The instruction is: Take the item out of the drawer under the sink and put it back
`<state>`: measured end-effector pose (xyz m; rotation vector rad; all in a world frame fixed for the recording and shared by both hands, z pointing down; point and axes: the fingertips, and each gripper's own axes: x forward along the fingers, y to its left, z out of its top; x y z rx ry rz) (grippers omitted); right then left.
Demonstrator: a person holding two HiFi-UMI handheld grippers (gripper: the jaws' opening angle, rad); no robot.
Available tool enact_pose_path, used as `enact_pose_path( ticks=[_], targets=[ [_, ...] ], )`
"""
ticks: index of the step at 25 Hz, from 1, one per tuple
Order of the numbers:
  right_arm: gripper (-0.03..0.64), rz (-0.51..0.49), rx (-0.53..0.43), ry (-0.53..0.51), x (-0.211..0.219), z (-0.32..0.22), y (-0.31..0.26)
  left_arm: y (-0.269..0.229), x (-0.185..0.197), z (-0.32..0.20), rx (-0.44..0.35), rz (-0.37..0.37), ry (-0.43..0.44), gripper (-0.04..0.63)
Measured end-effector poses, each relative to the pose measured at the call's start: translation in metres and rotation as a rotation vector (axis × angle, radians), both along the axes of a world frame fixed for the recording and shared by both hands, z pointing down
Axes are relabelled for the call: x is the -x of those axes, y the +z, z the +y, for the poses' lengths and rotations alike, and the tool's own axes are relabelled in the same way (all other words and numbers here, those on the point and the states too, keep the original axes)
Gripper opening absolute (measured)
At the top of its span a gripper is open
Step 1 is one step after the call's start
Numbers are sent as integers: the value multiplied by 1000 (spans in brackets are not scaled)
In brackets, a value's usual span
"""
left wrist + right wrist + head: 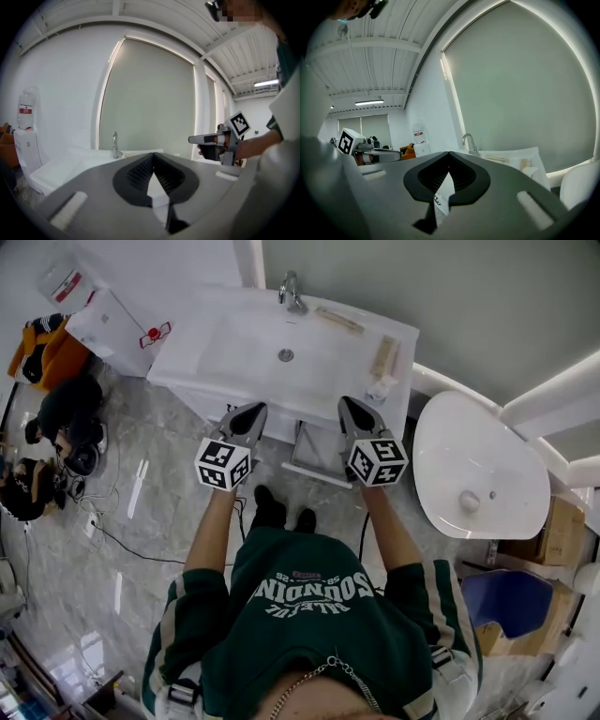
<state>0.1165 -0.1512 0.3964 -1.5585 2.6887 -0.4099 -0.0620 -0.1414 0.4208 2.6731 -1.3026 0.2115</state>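
Squarely in front of the white sink (281, 352), the person stands with both tools raised side by side above the floor (169, 512). The left claw (153, 157) is closed, its two ribbed jaws meeting at the tips with nothing between them. The right claw (449, 157) is likewise pressed together and empty. Both point toward the front edge of the surface (187, 362) that holds the basin. Below that front edge, between the two claws, the drawer (314, 472) appears pulled out. What lies inside it cannot be made out, so where the item sits cannot be told. A tap (292, 289) rises at the back edge of the surface, and a few pale beige things (384, 357) lie near its right edge. Beyond the surface's right edge stands a white oval fixture (478, 474).
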Motion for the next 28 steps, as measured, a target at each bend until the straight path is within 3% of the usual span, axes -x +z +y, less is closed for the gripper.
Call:
enact_pose_path(
  ticks=[15, 28],
  targets=[
    [3, 44, 12, -5, 3, -27, 16, 20, 1, -37, 34, 23, 8, 49],
    [3, 134, 125, -81, 21, 1, 93, 85, 2, -16, 157, 39, 1, 49]
  ],
)
